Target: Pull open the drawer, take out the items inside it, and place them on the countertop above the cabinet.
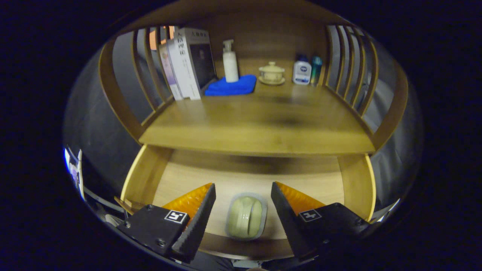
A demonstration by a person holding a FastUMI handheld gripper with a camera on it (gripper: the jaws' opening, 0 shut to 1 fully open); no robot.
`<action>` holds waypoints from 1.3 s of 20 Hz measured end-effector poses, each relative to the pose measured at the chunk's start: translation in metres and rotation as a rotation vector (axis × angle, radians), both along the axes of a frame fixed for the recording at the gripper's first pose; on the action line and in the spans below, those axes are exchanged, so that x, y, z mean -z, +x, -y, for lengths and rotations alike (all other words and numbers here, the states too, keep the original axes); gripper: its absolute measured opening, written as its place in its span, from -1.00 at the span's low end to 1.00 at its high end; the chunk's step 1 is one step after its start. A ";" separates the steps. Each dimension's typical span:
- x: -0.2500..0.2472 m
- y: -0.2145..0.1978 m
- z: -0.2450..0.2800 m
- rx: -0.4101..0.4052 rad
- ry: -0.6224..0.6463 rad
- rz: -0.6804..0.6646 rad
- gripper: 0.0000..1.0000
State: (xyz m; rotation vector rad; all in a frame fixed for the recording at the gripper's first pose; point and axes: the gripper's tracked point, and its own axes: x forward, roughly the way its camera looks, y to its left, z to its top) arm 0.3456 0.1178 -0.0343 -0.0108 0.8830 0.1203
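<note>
The wooden drawer (150,177) stands pulled open below the countertop (260,124). On its floor near the front lies a small pale green rounded item with a grey rim (246,216). My gripper (243,194) hovers above the drawer, open, with the item lying in the gap between the two fingers and below them. Neither finger touches it.
At the back of the countertop stand several books (188,62), a white pump bottle (230,62) on a blue cloth (231,86), a lidded cup on a saucer (272,73), a white bottle (302,71) and a teal bottle (316,69). Slatted wooden side rails (350,67) border the countertop.
</note>
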 end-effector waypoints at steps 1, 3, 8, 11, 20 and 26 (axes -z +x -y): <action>0.010 -0.003 0.000 0.002 -0.002 -0.052 0.84; 0.027 -0.011 -0.003 0.006 0.001 -0.147 0.77; 0.054 -0.028 0.000 0.022 -0.045 -0.270 0.32; 0.061 -0.030 0.005 0.044 -0.063 -0.302 0.01; 0.048 -0.023 0.008 0.032 -0.037 -0.248 -0.62; -0.005 -0.026 0.007 0.005 -0.009 -0.168 -0.62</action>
